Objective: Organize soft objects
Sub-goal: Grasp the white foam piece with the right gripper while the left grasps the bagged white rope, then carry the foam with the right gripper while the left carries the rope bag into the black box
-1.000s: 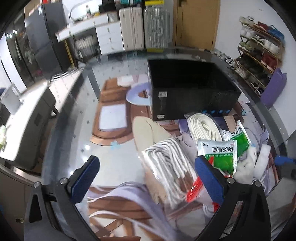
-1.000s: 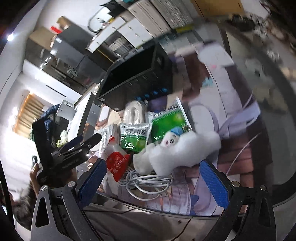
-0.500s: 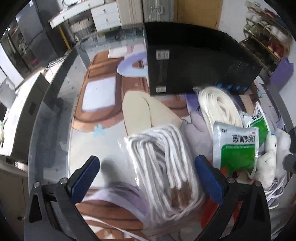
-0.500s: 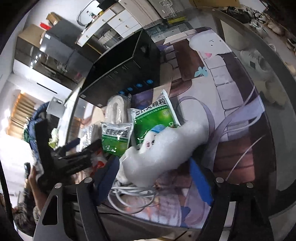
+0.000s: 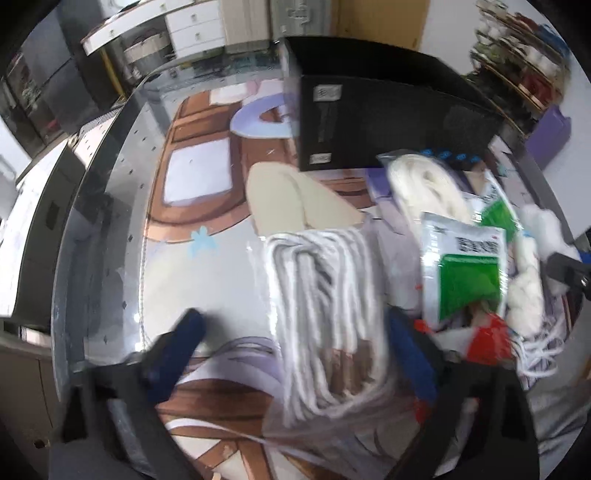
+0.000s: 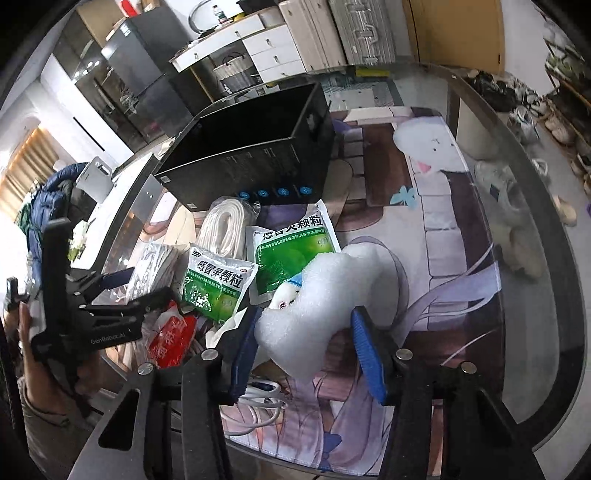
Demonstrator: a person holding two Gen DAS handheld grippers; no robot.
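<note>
The right claw (image 6: pixel 303 343) is narrowed on a white foam piece (image 6: pixel 321 295) at the near edge of the surface (image 6: pixel 461 258), its blue fingers (image 6: pixel 365 350) touching both sides. The left claw (image 5: pixel 295 354) stands wide open around a bagged bundle of white rope (image 5: pixel 325 306), not touching it. Farther in lie two green packets (image 6: pixel 218 280), then a black box (image 6: pixel 258 158).

Home interior: shoe rack (image 5: pixel 517 66), suitcases (image 6: pixel 354 33), fridge (image 6: pixel 147 62), white drawers (image 6: pixel 273 48).
</note>
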